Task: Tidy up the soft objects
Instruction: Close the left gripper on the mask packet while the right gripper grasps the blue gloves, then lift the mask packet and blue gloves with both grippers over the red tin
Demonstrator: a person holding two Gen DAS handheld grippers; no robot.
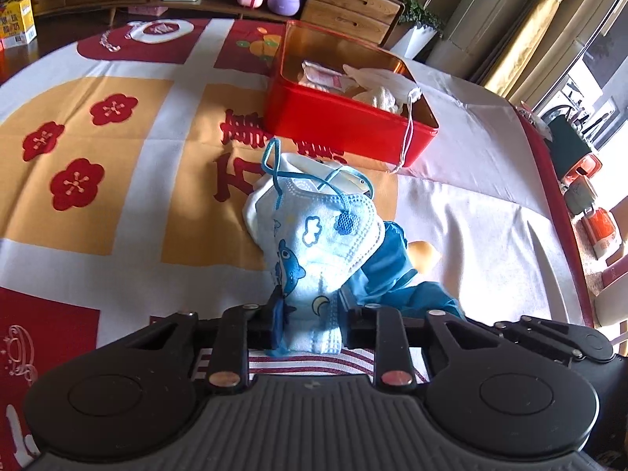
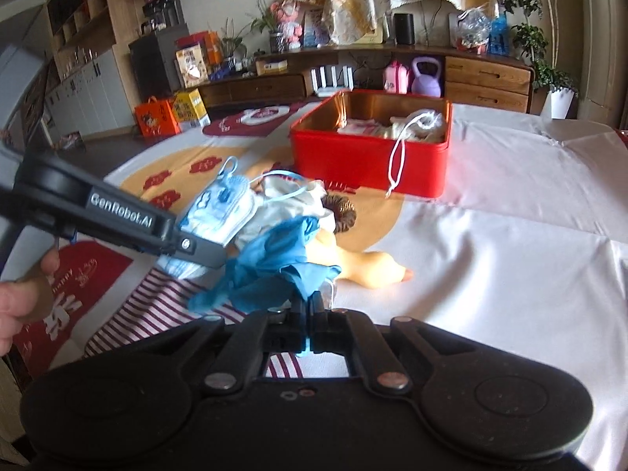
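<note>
Ahead of my grippers, the red tin (image 1: 345, 133) already held a few soft items. My left gripper (image 1: 310, 324) clamped a face mask (image 1: 314, 235); my right gripper (image 2: 310, 306) pinched a blue glove (image 2: 274, 271). Both awaited boxing; the striped cloth (image 2: 157, 302) remained.

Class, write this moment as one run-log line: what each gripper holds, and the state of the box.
left gripper: shut on face mask | right gripper: shut on blue glove | red box: open, partly filled | both items: not yet boxed
</note>
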